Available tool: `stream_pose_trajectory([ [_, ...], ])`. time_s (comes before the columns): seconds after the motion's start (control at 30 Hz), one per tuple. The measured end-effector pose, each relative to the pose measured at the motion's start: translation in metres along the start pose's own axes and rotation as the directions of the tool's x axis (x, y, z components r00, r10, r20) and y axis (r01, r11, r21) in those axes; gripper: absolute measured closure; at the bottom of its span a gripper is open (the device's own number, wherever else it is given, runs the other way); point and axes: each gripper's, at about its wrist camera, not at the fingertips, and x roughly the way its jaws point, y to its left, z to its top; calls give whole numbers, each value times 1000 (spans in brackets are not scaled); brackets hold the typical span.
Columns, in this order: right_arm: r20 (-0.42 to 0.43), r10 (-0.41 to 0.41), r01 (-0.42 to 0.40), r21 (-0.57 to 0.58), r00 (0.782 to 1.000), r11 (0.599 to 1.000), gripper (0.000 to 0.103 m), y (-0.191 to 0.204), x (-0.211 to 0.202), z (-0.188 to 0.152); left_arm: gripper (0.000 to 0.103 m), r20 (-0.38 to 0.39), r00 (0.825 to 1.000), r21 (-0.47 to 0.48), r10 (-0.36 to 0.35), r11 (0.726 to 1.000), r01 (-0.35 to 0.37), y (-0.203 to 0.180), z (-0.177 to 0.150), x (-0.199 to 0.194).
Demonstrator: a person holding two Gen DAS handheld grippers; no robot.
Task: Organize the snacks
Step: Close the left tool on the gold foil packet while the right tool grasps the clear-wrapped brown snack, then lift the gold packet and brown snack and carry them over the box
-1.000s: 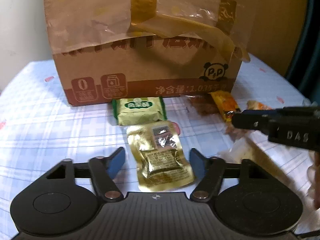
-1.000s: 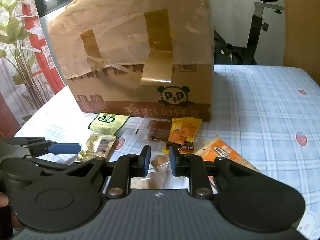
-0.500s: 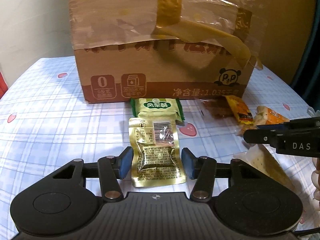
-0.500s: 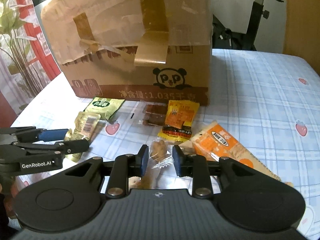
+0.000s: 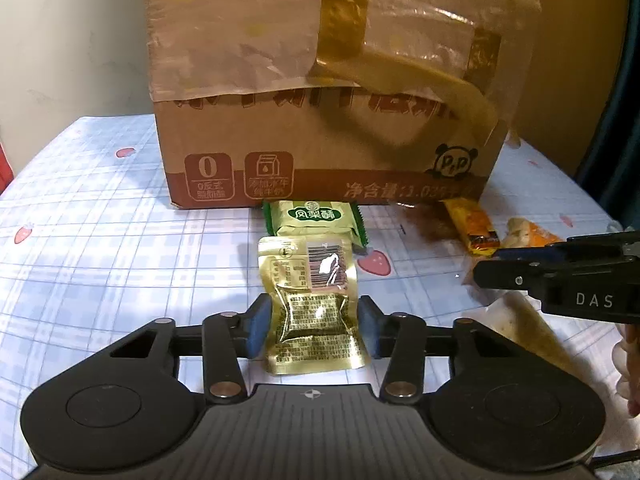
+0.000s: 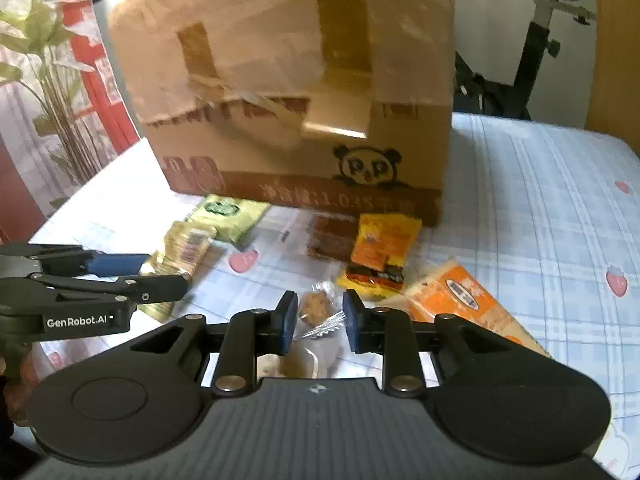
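Observation:
A gold foil snack packet [image 5: 312,312] lies on the checked tablecloth [image 5: 100,264] in front of a taped cardboard box [image 5: 320,120]. My left gripper [image 5: 314,326] is closing on it, and its blue pads [image 5: 258,330] touch the packet's two sides. In the right wrist view my right gripper [image 6: 318,320] is closing too, pads against the crinkled wrapper of a small clear-wrapped brown snack [image 6: 316,308]. The left gripper [image 6: 160,272] shows there at the left by the gold packet [image 6: 188,244]. The right gripper [image 5: 492,266] reaches in from the right in the left wrist view.
A green packet [image 5: 314,220] lies against the box [image 6: 300,100]. A brown bar [image 6: 328,238], a yellow-orange packet [image 6: 380,248] and a long orange packet [image 6: 464,300] lie right of it. A plant [image 6: 48,80] and an exercise bike [image 6: 540,40] stand beyond the table.
The left jaws have narrowed from well apart to touching the gold packet's sides. The right gripper keeps the small wrapped snack between its pads, and its view has shifted slightly.

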Motion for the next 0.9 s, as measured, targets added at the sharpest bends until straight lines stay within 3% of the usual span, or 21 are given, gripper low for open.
stream_pose_trajectory([
  [0.33, 72, 21, -20, -21, 997, 1000, 76, 7, -15, 12, 57, 63, 998, -10, 4, 1000, -3, 3, 5, -15],
  [0.6, 159, 83, -73, -69, 984, 995, 76, 21, -47, 34, 57, 154, 988, -29, 14, 1000, -10, 13, 29, -52],
  [0.77, 242, 136, -108, -128, 961, 986, 76, 30, -75, 58, 57, 247, 969, -35, 20, 999, -12, 20, 53, -88],
  [0.9, 333, 179, -139, -139, 926, 980, 76, 34, -98, 86, 57, 352, 936, -3, 15, 1000, -15, 22, 80, -118],
])
